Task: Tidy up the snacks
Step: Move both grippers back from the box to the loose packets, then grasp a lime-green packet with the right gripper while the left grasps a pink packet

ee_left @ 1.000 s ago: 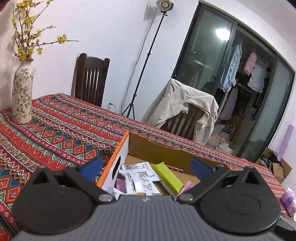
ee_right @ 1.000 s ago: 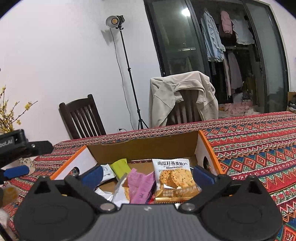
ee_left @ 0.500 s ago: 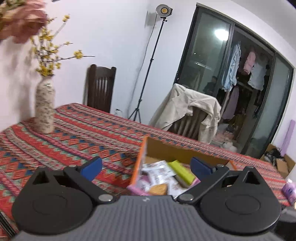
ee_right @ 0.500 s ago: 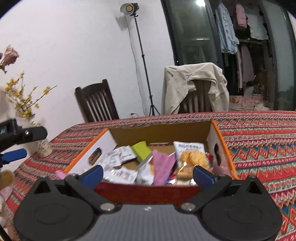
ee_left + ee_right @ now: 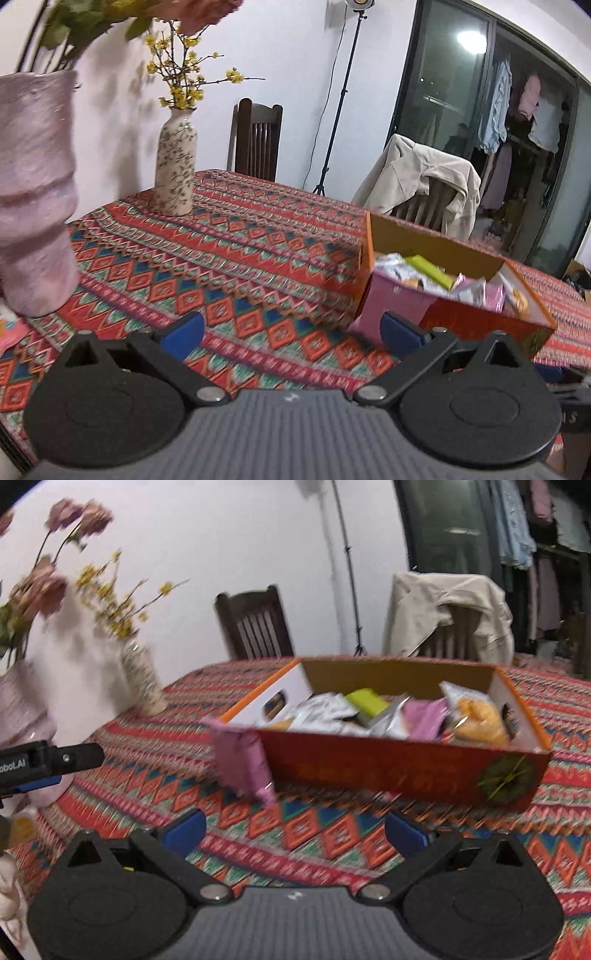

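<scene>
An orange cardboard box (image 5: 406,771) full of snack packets stands on the patterned tablecloth; it also shows at the right of the left wrist view (image 5: 476,321). Inside lie a cookie packet (image 5: 476,716), a green bar (image 5: 365,701), pink (image 5: 424,716) and white packets (image 5: 321,710). A pink packet (image 5: 242,764) hangs over the box's near left corner, down to the cloth; it also shows in the left wrist view (image 5: 391,306). My right gripper (image 5: 293,830) is open and empty, short of the box. My left gripper (image 5: 291,332) is open and empty, left of the box.
A pink vase (image 5: 33,206) stands close at the left and a patterned vase (image 5: 175,166) with yellow blossoms behind it. Two chairs (image 5: 256,140) stand at the table's far side, one draped with a beige jacket (image 5: 454,609). A light stand (image 5: 332,122) is by the wall.
Both grippers have pulled back from over the box toward the near side and left. The pink packet now hangs over the box's corner. Both stay open.
</scene>
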`<state>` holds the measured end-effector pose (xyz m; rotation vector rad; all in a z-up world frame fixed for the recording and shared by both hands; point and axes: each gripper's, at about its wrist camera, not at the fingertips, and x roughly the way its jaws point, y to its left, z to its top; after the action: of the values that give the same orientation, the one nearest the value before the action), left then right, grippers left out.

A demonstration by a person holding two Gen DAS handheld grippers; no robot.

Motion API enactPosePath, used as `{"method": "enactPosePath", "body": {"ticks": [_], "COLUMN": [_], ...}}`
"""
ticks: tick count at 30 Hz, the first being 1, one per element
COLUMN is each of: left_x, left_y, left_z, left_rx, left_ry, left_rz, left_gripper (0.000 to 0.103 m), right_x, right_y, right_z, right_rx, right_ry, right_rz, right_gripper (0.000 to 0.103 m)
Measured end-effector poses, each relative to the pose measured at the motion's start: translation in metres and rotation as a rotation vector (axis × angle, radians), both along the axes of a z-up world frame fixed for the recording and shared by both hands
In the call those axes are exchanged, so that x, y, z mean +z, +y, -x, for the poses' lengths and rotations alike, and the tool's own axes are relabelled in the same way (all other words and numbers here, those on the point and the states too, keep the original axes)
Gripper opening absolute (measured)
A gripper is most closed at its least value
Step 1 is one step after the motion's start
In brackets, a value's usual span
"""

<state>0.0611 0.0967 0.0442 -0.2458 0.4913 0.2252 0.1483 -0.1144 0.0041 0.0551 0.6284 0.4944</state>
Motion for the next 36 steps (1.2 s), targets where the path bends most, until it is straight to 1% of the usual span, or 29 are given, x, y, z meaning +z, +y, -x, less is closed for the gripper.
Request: {"method": "enactPosePath", "body": {"ticks": [4,11,14,18,20,22,24,27,30,32,34,36], "left_x": [-0.006,-0.018,-0.024,-0.03,-0.033,-0.036,-0.038,-0.039,-0.039,-0.038,-0.036,-0.035], "left_y": [0.006,0.021,0.029,0.037,0.039,0.041,0.043,0.043,0.042,0.041,0.04,0.039], "left_z": [0.024,0.051,0.056,0.055,0.052,0.049,0.044,0.039,0.035,0.032,0.029,0.028], "left_rx": [0.017,0.029,0.034,0.035,0.028,0.02,0.016,0.012,-0.004,-0.011,-0.018,-0.025], "left_ry": [0.031,0.095,0.127,0.158,0.169,0.177,0.183,0.185,0.18,0.174,0.167,0.158], "left_rz": [-0.045,-0.069,-0.073,-0.072,-0.069,-0.062,-0.054,-0.059,-0.065,-0.067,-0.065,-0.06], "left_gripper": [0.103,0.103,0.103,0.103,0.103,0.103,0.103,0.103,0.103,0.103,0.103,0.103], "right_x": [-0.004,-0.016,-0.024,-0.035,-0.039,-0.041,-0.041,-0.04,-0.038,-0.036,-0.033,-0.031], "right_y": [0.017,0.06,0.079,0.101,0.106,0.107,0.108,0.108,0.105,0.104,0.106,0.109], "right_z": [0.016,0.041,0.049,0.046,0.04,0.037,0.033,0.027,0.024,0.027,0.031,0.035], "right_rx": [0.064,0.21,0.253,0.28,0.281,0.281,0.289,0.277,0.273,0.297,0.317,0.33], "right_ry": [0.011,0.035,0.035,0.012,0.033,0.017,0.023,0.018,0.012,0.002,-0.012,-0.028], "right_rz": [-0.006,0.025,0.072,0.183,0.207,0.227,0.228,0.229,0.217,0.215,0.243,0.269], "right_gripper": [0.103,0.103,0.103,0.103,0.101,0.1,0.099,0.091,0.076,0.049,0.039,0.037]}}
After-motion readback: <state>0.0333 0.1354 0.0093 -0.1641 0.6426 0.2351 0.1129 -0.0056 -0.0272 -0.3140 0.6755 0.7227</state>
